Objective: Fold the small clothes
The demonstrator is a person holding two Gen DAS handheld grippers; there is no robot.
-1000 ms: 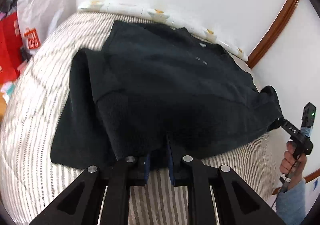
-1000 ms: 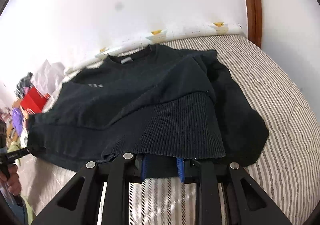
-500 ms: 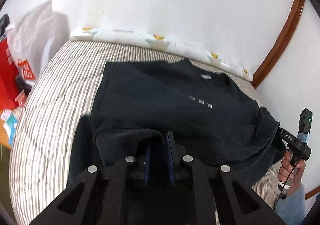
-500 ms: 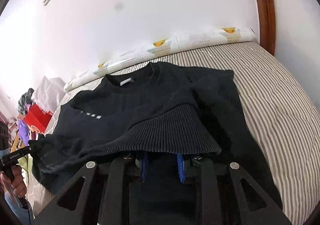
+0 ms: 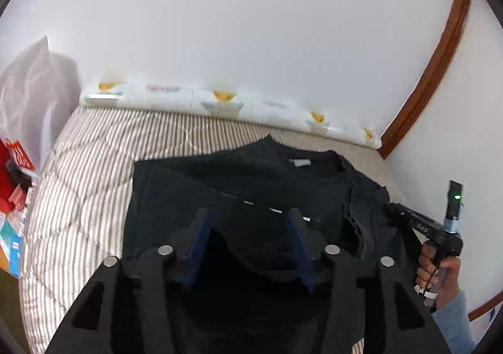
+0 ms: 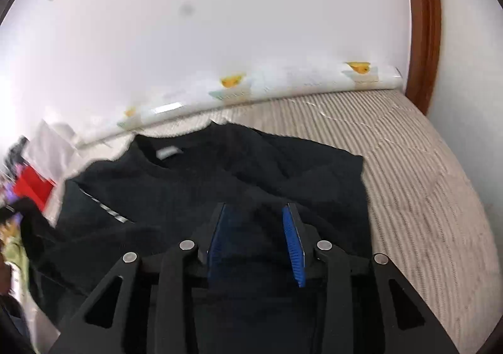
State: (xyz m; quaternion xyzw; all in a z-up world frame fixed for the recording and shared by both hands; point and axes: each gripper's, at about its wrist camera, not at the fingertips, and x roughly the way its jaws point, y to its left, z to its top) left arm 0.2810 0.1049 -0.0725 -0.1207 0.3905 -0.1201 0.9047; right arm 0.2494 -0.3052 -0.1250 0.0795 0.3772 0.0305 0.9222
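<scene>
I see the black sweater (image 5: 239, 184) lying on the striped bed (image 5: 94, 165), its lower part folded up toward the collar at the far side. My left gripper (image 5: 248, 228) sits over the near fold with its jaws spread wide, released, and dark cloth lies loose between the blue pads (image 5: 196, 247). My right gripper (image 6: 256, 228) hangs over the sweater's right half, jaws likewise parted and holding nothing. A long patterned white roll (image 6: 251, 86) lies along the far wall. Red bags (image 5: 15, 165) stand left of the bed.
</scene>
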